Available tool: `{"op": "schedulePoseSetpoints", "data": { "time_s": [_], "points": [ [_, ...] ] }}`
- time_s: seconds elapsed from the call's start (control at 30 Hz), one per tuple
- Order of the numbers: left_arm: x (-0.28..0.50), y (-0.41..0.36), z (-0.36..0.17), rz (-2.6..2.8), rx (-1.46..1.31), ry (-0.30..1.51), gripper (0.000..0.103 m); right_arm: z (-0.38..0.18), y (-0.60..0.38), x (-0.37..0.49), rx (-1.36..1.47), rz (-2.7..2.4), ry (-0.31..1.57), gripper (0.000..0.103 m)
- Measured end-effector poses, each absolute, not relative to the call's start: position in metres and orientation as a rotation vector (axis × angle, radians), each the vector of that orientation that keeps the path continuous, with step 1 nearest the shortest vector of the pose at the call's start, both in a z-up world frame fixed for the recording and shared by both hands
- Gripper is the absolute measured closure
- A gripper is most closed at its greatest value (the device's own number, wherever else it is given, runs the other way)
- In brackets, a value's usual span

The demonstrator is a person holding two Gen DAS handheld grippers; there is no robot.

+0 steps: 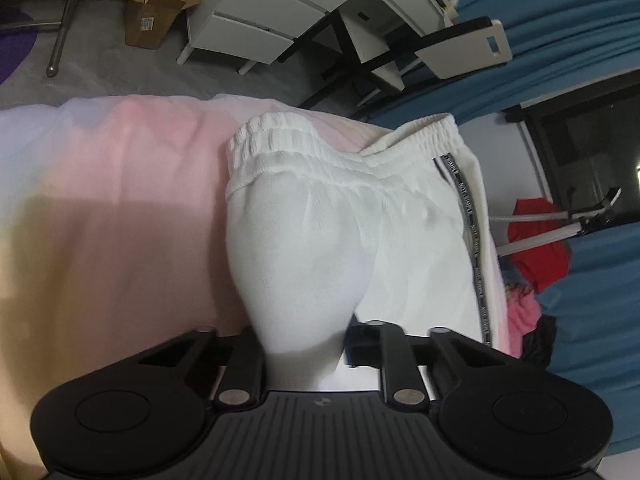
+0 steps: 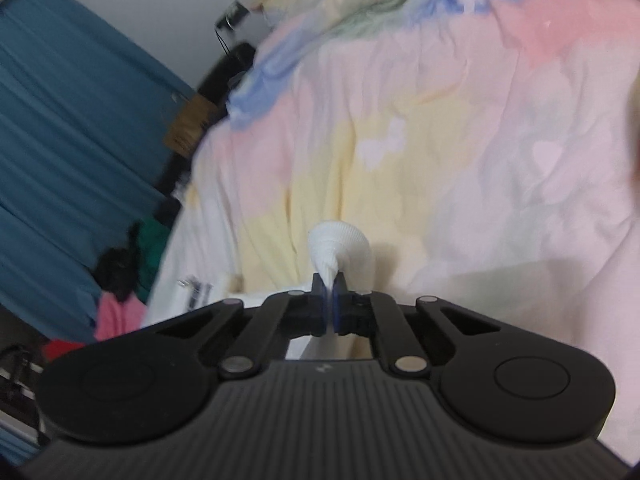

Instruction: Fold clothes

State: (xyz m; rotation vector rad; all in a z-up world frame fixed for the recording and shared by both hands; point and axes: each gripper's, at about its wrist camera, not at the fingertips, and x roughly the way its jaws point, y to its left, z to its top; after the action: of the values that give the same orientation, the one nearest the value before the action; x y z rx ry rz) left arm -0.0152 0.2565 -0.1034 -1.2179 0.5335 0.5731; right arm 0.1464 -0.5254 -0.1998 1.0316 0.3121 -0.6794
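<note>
Left hand-held gripper pinching a bunched fold of the white trousers, draped over the pastel bed cover. Right hand-held gripper clamped tight on a ribbed white cuff, raised above the cover.

Left gripper and right gripper both pinch white fabric.
</note>
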Motion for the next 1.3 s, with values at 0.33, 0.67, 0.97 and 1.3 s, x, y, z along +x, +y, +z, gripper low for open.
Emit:
{"op": "schedulePoseSetpoints", "data": {
  "time_s": [0.33,0.67,0.97,1.3],
  "points": [
    [-0.04,0.249,-0.046,0.475,-1.136,0.394,0.094,-0.162,-0.528,0.117,1.022,-0.64,0.243,0.097],
    [0.091,0.27,0.012,0.434,-1.034,0.42,0.094,-0.108,-0.508,0.241,0.778,-0.583,0.26,0.097],
    [0.281,0.303,-0.024,0.476,-1.031,0.5,0.093,-0.133,-0.469,0.439,0.559,-0.607,0.35,0.097],
    [0.351,0.324,-0.086,0.44,-0.97,0.603,0.083,-0.202,-0.462,0.499,0.475,-0.593,0.478,0.093]
  ]
}}
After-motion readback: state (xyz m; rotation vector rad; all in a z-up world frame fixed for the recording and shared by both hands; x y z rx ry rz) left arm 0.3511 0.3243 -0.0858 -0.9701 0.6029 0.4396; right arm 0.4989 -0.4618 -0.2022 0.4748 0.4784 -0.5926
